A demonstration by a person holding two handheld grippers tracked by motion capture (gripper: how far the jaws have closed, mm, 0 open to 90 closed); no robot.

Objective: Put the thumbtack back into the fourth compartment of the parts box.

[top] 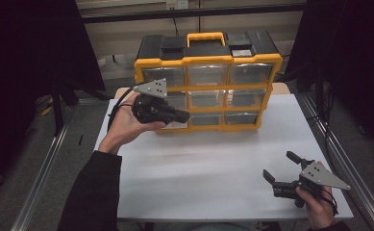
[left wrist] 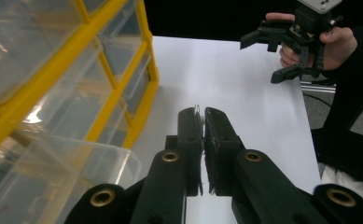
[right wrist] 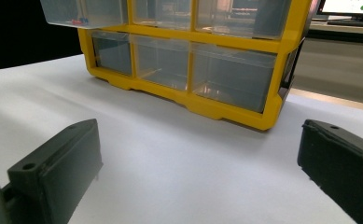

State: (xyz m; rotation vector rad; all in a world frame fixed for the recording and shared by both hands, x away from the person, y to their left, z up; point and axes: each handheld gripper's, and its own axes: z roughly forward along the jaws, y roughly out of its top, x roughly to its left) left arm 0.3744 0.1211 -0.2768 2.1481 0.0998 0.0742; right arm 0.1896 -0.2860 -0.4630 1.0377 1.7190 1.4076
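High view: the left claw (top: 182, 116) hangs at the organizer's (top: 207, 82) lower left, its jaws pressed together on something small and pale, too thin to identify. An open drawer (left wrist: 83, 161) juts out just beside it, on its left. The right claw (top: 279, 169), spread wide, waits well apart over the table (top: 213, 159).

Your yellow-framed organizer (top: 207, 62) with a black top, clear drawers (top: 206, 74), white table (top: 213, 159), black grippers with grey plates.
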